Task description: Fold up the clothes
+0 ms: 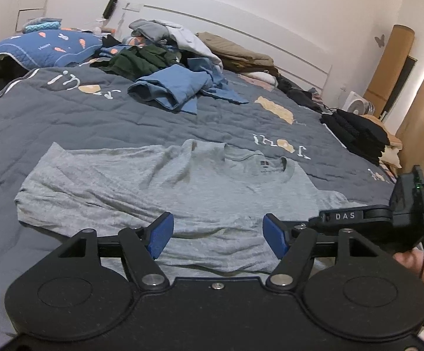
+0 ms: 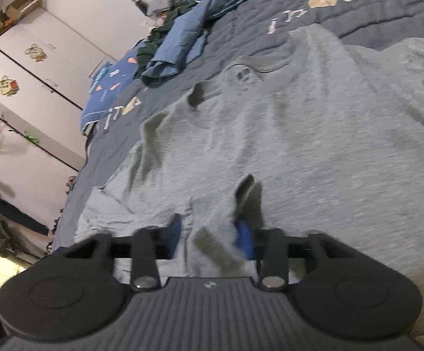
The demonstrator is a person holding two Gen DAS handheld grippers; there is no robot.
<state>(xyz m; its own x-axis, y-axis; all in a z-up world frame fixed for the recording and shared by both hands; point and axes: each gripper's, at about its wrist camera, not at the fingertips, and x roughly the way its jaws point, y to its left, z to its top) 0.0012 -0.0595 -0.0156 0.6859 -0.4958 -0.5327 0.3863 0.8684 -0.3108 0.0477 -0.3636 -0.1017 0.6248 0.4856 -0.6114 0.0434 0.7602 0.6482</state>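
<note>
A grey T-shirt [image 1: 165,187] lies spread on the dark quilted bed, collar toward the far right. My left gripper [image 1: 218,231] is open and empty, its blue pads just above the shirt's near edge. In the right wrist view the same grey T-shirt [image 2: 314,122] fills the frame. My right gripper [image 2: 213,234] has a bunched fold of the shirt's fabric between its blue pads, and the jaws look closed on it. The right gripper's body [image 1: 387,213] shows at the right edge of the left wrist view.
A crumpled blue garment [image 1: 177,90] and a pile of green, grey and tan clothes [image 1: 165,46] lie at the far side of the bed [image 1: 65,117]. Folded black clothes [image 1: 355,134] sit at the right edge. A wardrobe [image 2: 36,73] stands beyond the bed.
</note>
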